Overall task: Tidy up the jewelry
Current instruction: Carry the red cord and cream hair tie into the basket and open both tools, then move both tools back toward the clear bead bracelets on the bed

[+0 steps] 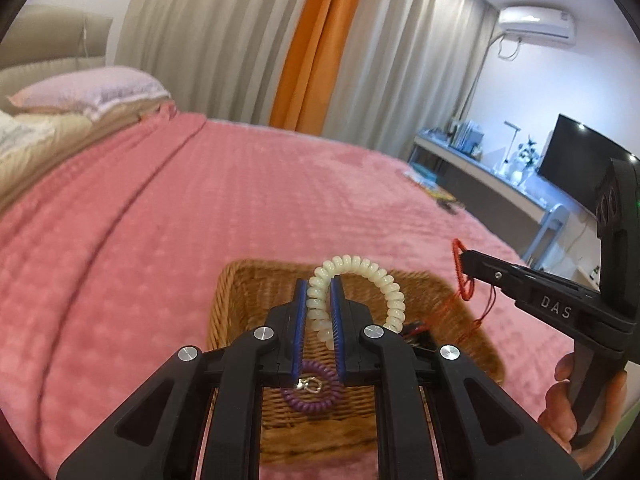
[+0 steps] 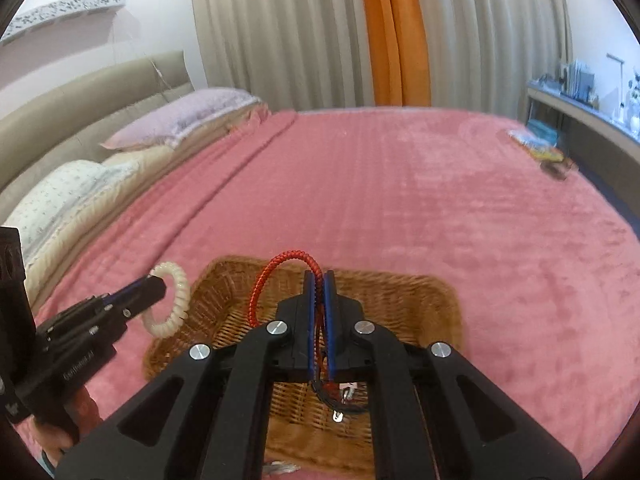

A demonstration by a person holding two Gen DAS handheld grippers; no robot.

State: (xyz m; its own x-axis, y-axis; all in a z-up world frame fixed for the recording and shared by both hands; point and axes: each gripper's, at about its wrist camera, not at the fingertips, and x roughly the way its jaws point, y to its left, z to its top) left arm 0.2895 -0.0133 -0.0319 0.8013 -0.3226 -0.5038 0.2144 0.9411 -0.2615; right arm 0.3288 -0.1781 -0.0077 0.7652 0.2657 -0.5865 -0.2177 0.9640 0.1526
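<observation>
A wicker basket [image 1: 248, 300] [image 2: 420, 304] sits on the pink bedspread. My left gripper [image 1: 319, 284] is shut on a cream coil bracelet [image 1: 376, 276] and holds it above the basket; it also shows in the right wrist view [image 2: 176, 300]. My right gripper [image 2: 319, 278] is shut on a red coil bracelet [image 2: 276, 268] above the basket; it also shows in the left wrist view [image 1: 462, 268]. A purple coil bracelet [image 1: 316, 392] with a metal clasp lies in the basket. Dark and red items [image 2: 340, 396] lie in the basket under the right gripper.
The pink bedspread [image 2: 400, 180] covers a wide bed. Pillows [image 2: 180, 120] and a headboard are at the far left. Books and a dark item [image 2: 540, 148] lie at the bed's far right edge. A desk with a monitor [image 1: 572, 160] stands beyond.
</observation>
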